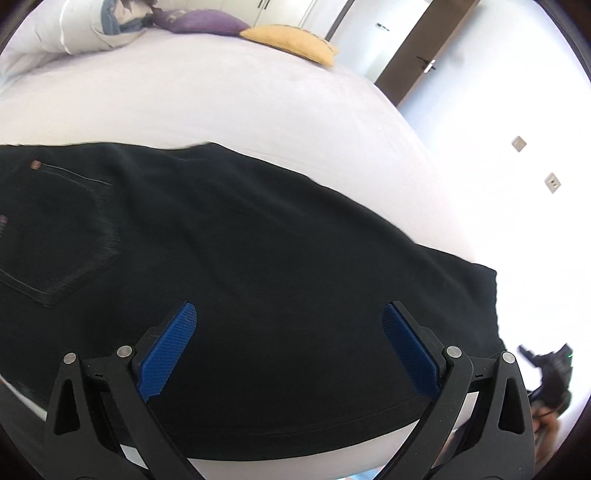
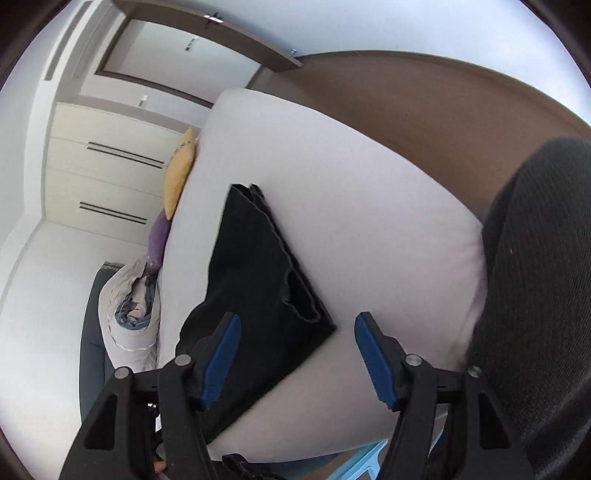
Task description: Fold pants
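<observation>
Black pants (image 1: 258,266) lie flat on the white bed (image 1: 221,99), folded lengthwise, with a back pocket (image 1: 62,236) at the left. My left gripper (image 1: 290,321) is open and empty, just above the pants near their front edge. In the right wrist view the same pants (image 2: 258,280) lie on the bed (image 2: 369,221), the view rolled sideways. My right gripper (image 2: 297,332) is open and empty, over the pants' near corner and the bare sheet beside it. The right gripper also shows at the lower right of the left wrist view (image 1: 550,373).
A yellow cushion (image 1: 291,42), a purple cushion (image 1: 207,22) and a bundled duvet (image 1: 74,26) lie at the bed's far end. A brown door (image 1: 417,48) stands beyond. A dark mesh chair back (image 2: 535,295) stands close on the right.
</observation>
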`<state>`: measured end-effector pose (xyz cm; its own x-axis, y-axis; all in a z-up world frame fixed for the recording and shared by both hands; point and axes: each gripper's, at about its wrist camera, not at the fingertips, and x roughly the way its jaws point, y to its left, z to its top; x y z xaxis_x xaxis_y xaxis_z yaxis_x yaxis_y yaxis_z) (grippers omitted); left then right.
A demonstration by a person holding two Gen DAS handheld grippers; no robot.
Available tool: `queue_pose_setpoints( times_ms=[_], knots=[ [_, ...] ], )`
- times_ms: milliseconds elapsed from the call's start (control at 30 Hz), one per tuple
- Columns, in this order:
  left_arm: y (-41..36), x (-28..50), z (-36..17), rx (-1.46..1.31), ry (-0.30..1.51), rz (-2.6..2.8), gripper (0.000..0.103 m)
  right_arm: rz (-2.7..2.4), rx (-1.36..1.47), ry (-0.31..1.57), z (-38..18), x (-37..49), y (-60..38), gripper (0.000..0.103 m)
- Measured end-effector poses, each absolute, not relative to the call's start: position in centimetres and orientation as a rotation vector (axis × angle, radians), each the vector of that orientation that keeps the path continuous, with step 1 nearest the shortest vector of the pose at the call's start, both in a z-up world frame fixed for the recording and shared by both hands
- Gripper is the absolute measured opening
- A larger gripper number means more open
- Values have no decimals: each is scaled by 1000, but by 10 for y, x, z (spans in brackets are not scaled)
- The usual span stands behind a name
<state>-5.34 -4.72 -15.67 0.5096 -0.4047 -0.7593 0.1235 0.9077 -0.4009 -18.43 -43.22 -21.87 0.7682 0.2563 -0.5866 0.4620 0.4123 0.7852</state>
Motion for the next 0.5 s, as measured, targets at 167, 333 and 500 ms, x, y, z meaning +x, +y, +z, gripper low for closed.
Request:
queue_pose_setpoints(
  times_ms=[167, 333, 500],
  knots=[
    [-74, -57, -166, -308, 1028, -359, 102, -125, 1245, 695, -225, -186, -427, 69],
    [-70, -16, -179, -328, 1062, -378, 102, -36, 1398, 656, -243, -182, -420, 69],
    [-105, -8, -187, -343, 1071, -378, 102, 11, 1502, 606, -256, -169, -418, 65]
  ],
)
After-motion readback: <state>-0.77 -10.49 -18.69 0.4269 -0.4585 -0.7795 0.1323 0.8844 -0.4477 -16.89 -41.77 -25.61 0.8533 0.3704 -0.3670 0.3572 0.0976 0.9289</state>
